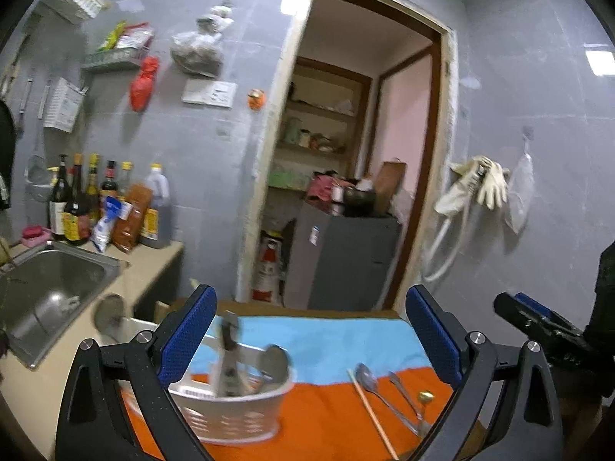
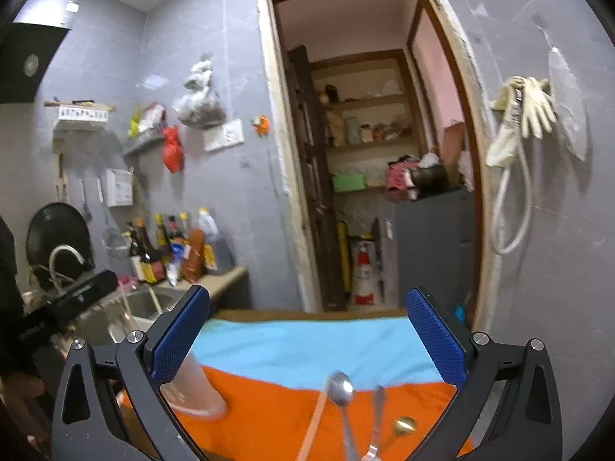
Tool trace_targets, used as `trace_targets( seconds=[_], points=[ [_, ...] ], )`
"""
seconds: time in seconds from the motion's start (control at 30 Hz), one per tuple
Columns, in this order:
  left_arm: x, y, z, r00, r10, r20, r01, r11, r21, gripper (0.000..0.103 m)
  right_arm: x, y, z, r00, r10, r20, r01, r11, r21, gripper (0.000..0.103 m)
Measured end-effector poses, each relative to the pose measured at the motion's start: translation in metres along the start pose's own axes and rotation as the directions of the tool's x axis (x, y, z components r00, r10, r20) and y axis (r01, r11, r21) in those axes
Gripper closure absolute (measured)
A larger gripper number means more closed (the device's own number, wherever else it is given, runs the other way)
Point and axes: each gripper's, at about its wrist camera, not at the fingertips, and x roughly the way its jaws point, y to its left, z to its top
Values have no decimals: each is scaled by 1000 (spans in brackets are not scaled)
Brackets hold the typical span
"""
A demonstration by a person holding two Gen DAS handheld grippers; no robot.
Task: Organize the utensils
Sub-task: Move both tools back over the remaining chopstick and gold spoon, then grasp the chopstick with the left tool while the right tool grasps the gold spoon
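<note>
Both grippers stood wide open with nothing between the blue pads. The left gripper hung over the white slotted plastic utensil caddy, which sat on the left part of the orange-and-blue cloth and already held a few utensils, upright or leaning; blur hid which ones. The right gripper hung over the loose pieces: a pale wooden chopstick, a silver metal spoon, a second silver utensil whose head I could not make out, and a small gold-bowled spoon.

Key relation: the loose utensils lay low and straight ahead of the right gripper, handles toward it, heads toward the far wall, so the long axes ran roughly along its pointing line. From the left wrist view the same group sat down at the right, close to the left gripper's right finger. The caddy was to their left, well apart from them across bare orange cloth.

Judgement: the right hand looked better placed for the next pick, the silver spoon or chopstick most central to it. Its jaws opened across the handles already, so a grab would likely need lowering more than turning. Carry would then go leftward to the caddy. Task looked partly done.
</note>
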Motion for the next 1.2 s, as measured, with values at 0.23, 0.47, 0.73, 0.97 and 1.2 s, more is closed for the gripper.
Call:
trace_targets(
  seconds=[0.23,0.47,0.73,0.97,1.2],
  points=[
    [22,-37,-29,993,-81,-85,84,996,30,7,-5,-44,-31,991,-96,-97,98,995,12,0],
    [47,-58,-56,979,-116,-166,124,991,40,7,0,-73,-60,975,-115,-191,126,991,47,0],
    [92,-63,-83,938,-111,-328,122,992,14,7,22,-96,-84,950,-77,-304,108,990,86,0],
    [131,-60,-105,883,-112,-456,119,993,-13,8,50,-110,-104,901,-4,-433,56,993,107,16],
    [164,-53,-122,813,-118,-571,109,993,-50,42,78,-114,-118,837,36,-546,48,989,139,31]
  ],
)
